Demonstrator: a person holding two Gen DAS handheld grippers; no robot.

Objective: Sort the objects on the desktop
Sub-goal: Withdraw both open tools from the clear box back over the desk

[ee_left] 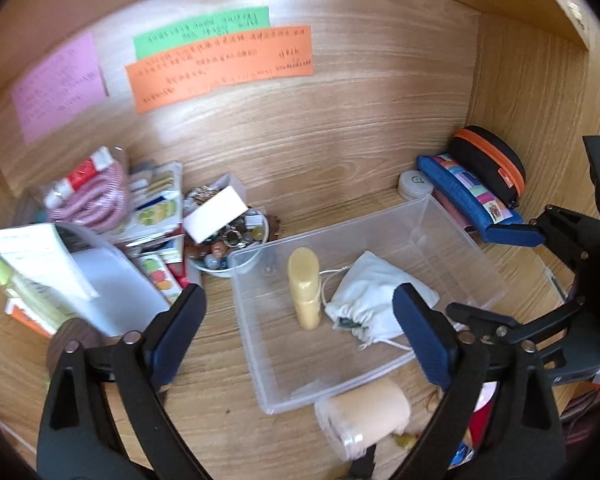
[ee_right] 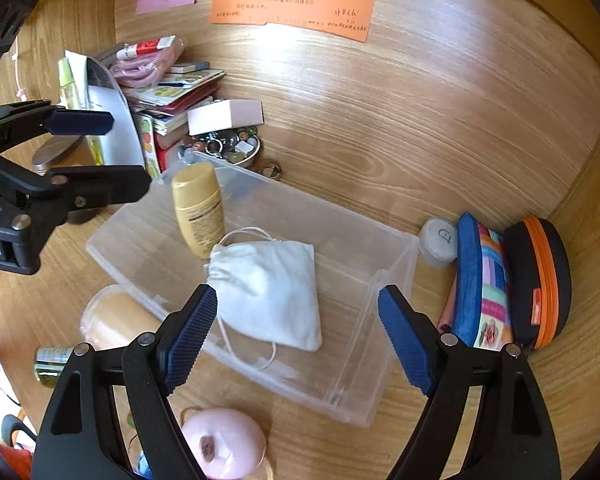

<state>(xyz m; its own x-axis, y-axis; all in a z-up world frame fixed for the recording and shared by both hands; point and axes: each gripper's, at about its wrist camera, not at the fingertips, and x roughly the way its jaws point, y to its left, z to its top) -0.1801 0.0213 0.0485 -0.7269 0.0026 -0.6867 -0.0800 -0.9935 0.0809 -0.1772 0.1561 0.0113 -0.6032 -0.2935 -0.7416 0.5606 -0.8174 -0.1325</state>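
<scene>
A clear plastic bin (ee_left: 452, 236) (ee_right: 384, 320) sits on the wooden desk. Inside lie a yellow bottle (ee_left: 305, 288) (ee_right: 199, 208) and a white drawstring pouch (ee_left: 374, 300) (ee_right: 272, 288). My left gripper (ee_left: 300, 332) is open and empty above the bin's near left side. My right gripper (ee_right: 298, 332) is open and empty over the pouch; it also shows at the right of the left wrist view (ee_left: 548, 236). The left gripper shows at the left of the right wrist view (ee_right: 100, 148).
A pile of booklets, a pink cable pack (ee_left: 96, 196) and a bowl of trinkets (ee_left: 236, 240) with a white box (ee_right: 224, 116) lie left. A blue pencil case (ee_right: 480, 280), black-orange case (ee_right: 540, 280) and small white jar (ee_right: 440, 240) sit right. A beige jar (ee_left: 364, 412) and pink ball (ee_right: 224, 444) lie in front.
</scene>
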